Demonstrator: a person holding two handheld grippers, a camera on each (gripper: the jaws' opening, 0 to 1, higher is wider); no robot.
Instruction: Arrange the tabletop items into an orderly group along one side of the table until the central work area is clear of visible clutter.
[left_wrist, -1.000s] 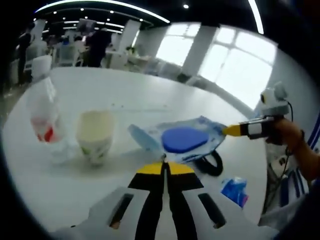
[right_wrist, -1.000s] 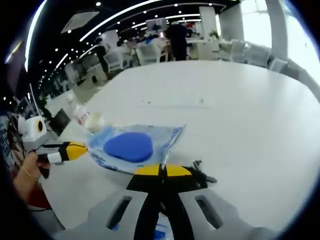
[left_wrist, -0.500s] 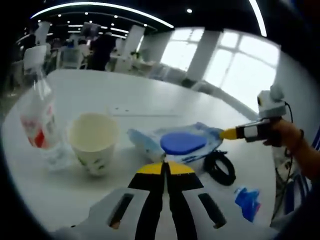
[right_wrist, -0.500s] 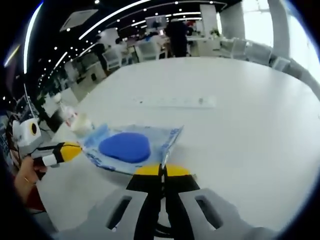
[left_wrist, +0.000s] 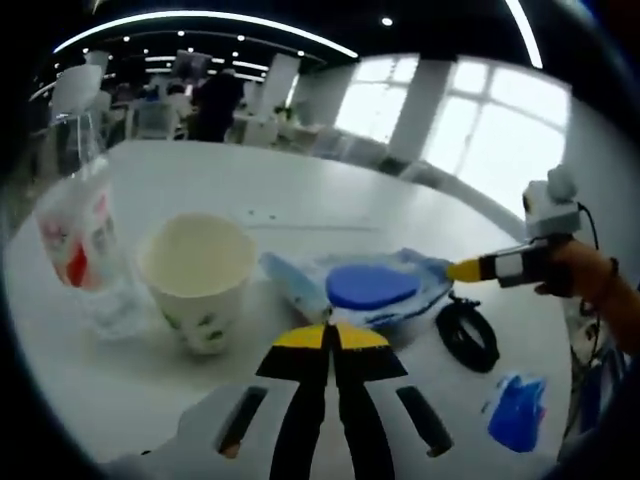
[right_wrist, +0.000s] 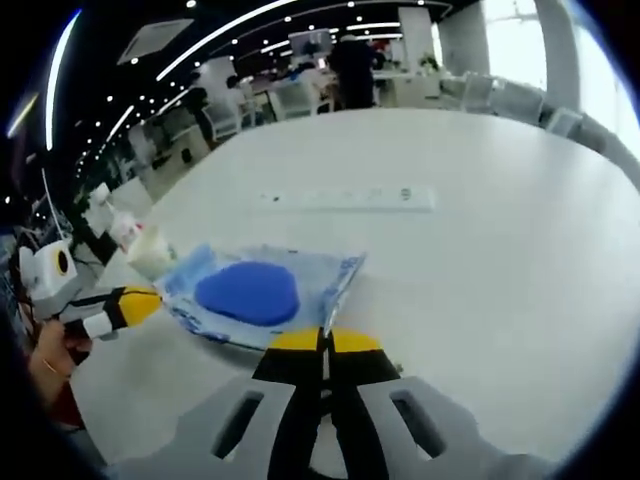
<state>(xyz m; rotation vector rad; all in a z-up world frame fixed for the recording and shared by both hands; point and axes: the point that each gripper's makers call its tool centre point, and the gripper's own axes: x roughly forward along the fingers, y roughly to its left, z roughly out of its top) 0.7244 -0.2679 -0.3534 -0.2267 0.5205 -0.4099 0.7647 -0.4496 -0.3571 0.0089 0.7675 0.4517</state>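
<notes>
Left gripper (left_wrist: 330, 338): jaws pressed together on the near edge of the clear plastic pouch, as they were a second ago; in the right gripper view it reaches in from the left (right_wrist: 135, 301) and pinches the pouch's far corner.
Right gripper (right_wrist: 322, 342): jaws clamped on the opposite edge of the pouch, same hold as before; in the left gripper view it enters from the right (left_wrist: 462, 269) with a hand (left_wrist: 585, 280) behind it.
Clear plastic pouch (left_wrist: 372, 290) (right_wrist: 262, 296): stretched between the two grippers above the white table (left_wrist: 300, 200) (right_wrist: 480, 200), with a blue oval pad (left_wrist: 372, 285) (right_wrist: 247, 293) inside; it looks lifted slightly off the surface, though contact is hard to judge.
Paper cup (left_wrist: 200, 278): upright just left of the pouch, mouth open; it sits larger and closer in view than a second ago, as the camera has moved in.
Water bottle (left_wrist: 85, 245): clear, red-and-white label, standing just beside the cup on its left.
Black coiled cable (left_wrist: 468, 335): on the table below the right gripper's tip; more fully exposed than a second ago.
Blue wrapper (left_wrist: 517, 410): lying near the table edge, apart from the cable.
Power strip (right_wrist: 350, 199): white, lying across mid-table beyond the pouch.
</notes>
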